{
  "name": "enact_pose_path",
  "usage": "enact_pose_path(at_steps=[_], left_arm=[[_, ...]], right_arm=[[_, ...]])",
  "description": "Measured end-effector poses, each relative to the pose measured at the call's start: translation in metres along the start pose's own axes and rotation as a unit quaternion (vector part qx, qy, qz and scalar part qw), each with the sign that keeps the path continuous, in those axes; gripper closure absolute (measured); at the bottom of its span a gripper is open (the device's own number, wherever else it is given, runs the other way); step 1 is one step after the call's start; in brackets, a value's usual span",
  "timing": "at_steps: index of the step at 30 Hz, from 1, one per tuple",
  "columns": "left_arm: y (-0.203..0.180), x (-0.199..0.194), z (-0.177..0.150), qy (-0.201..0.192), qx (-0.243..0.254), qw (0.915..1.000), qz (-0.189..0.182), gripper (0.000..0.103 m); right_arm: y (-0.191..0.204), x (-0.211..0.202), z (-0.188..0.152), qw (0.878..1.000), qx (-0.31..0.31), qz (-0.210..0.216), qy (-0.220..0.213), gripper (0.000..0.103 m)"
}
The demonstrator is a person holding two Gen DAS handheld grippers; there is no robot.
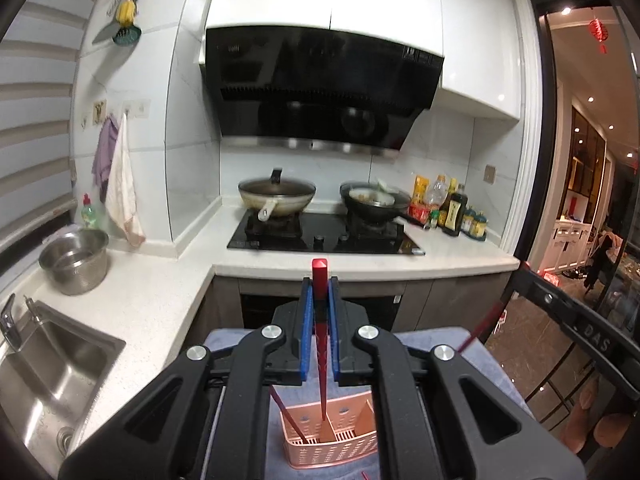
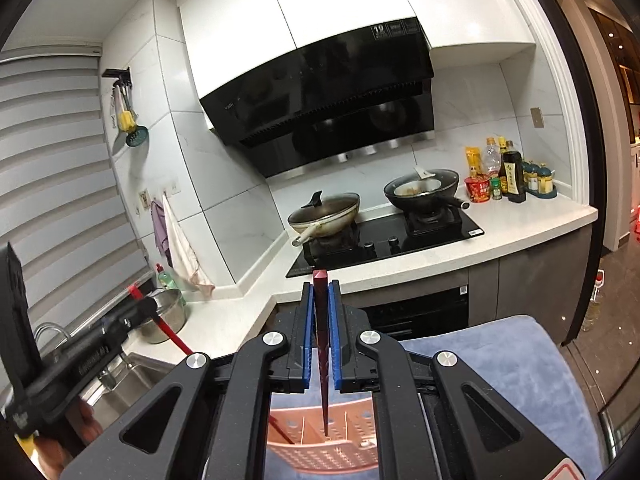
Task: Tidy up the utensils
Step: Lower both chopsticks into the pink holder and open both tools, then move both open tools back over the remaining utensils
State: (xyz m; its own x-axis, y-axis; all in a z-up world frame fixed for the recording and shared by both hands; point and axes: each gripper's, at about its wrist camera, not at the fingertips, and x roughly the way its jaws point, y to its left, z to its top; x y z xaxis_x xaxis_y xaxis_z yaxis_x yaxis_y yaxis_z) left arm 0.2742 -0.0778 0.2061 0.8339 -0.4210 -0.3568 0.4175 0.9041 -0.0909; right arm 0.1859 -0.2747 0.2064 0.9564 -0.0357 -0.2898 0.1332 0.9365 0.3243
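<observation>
My left gripper [image 1: 319, 284] is shut on a red chopstick [image 1: 320, 300] that stands upright, its tip down in the middle compartment of a pink perforated utensil basket [image 1: 332, 450]. Another red chopstick [image 1: 288, 416] leans in the basket's left compartment. My right gripper [image 2: 321, 286] is shut on a dark red chopstick [image 2: 322, 320], its tip down in the pink basket [image 2: 324, 448]. The left gripper with its chopstick shows at the left of the right wrist view [image 2: 138, 300]. The right gripper shows at the right edge of the left wrist view [image 1: 532, 280].
The basket stands on a blue-grey cloth [image 2: 520, 368]. Ahead is a white counter [image 1: 160, 304] with a sink [image 1: 52, 376], a steel pot [image 1: 76, 260], a black hob [image 1: 324, 236] with two pans, and bottles [image 1: 452, 208] at the right. A doorway is at the far right.
</observation>
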Motion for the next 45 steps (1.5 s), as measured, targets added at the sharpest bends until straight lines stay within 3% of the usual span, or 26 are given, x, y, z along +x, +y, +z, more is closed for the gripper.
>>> enact_pose_path(at_steps=[10, 13, 14, 15, 17, 23, 27, 35, 45], left_arm=[[0.013, 0.039, -0.046, 0.055, -0.019, 0.9983, 0.005, 0.096], [0.016, 0.038, -0.052, 0.059, -0.024, 0.9979, 0.006, 0.095], [0.017, 0.036, -0.053, 0.059, -0.026, 0.9978, 0.012, 0.086], [0.018, 0.035, -0.052, 0.059, -0.027, 0.9977, 0.018, 0.067], [0.02, 0.03, -0.05, 0.053, -0.031, 0.9976, 0.033, 0.043], [0.023, 0.004, -0.055, 0.044, -0.037, 0.9975, 0.041, 0.042], [0.027, -0.016, -0.073, 0.052, -0.041, 0.9968, 0.044, 0.03], [0.028, -0.05, -0.152, 0.104, -0.019, 0.9923, 0.065, 0.03], [0.022, -0.066, -0.276, 0.213, -0.016, 0.9751, 0.059, 0.03]], right_arm=[[-0.012, 0.056, -0.05, 0.997, -0.013, -0.031, 0.068, 0.096], [-0.021, 0.054, -0.055, 0.997, 0.001, -0.037, 0.065, 0.089], [-0.024, 0.051, -0.054, 0.997, 0.007, -0.04, 0.06, 0.083], [-0.025, 0.049, -0.052, 0.998, 0.01, -0.04, 0.057, 0.08], [-0.026, 0.041, -0.048, 0.998, 0.014, -0.04, 0.048, 0.074], [-0.019, 0.01, -0.046, 0.999, -0.011, -0.034, 0.038, 0.072], [-0.017, -0.015, -0.063, 0.998, -0.029, -0.033, 0.046, 0.071], [-0.025, -0.056, -0.151, 0.988, -0.069, -0.048, 0.126, 0.071], [-0.048, -0.081, -0.272, 0.966, -0.067, -0.069, 0.241, 0.073]])
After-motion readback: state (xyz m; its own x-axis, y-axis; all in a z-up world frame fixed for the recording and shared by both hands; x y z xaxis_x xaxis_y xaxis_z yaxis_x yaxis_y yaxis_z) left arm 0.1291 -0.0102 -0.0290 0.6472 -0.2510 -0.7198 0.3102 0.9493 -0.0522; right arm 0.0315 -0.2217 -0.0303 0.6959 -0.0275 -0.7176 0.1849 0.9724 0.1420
